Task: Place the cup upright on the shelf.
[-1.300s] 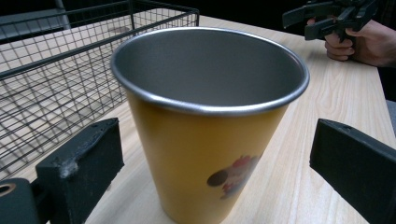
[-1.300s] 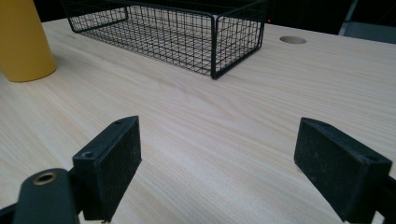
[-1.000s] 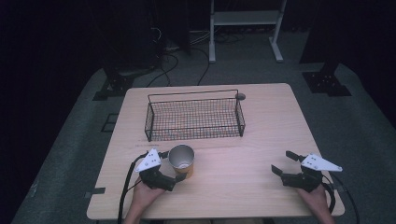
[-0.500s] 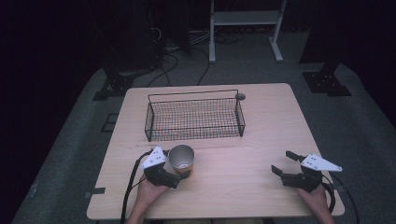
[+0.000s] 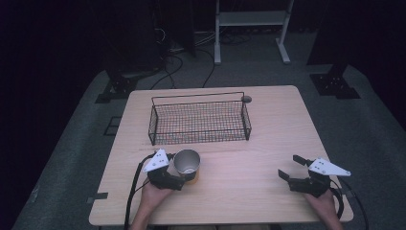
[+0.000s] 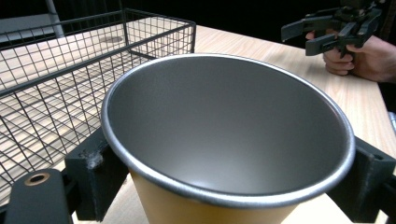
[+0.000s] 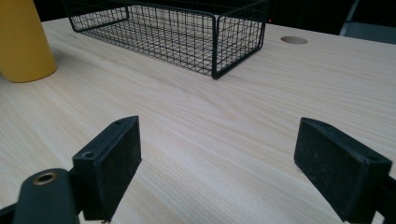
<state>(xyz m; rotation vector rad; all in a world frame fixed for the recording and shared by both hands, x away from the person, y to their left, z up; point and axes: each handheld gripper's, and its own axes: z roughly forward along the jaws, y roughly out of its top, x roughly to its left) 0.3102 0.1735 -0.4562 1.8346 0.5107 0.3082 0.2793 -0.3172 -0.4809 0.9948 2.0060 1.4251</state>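
Cup point(image 6: 224, 140) seemingly clamped upright in left hand-held gripper point(image 5: 178, 178).

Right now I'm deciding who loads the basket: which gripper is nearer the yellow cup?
Left. The left gripper has its jaws on either side of the yellow cup, in front of the wire basket. The right gripper sits open, far across the table.

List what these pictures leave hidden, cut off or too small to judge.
- Cup base: cut off by the bottom edge in the left gripper view; hidden behind the left gripper in the high view.
- Cup top: cut off by the top edge in the right gripper view.
- Contact of pads and cup wall: hidden under the rim in the left gripper view.
- Basket floor: too small in the high view to rule out small items.
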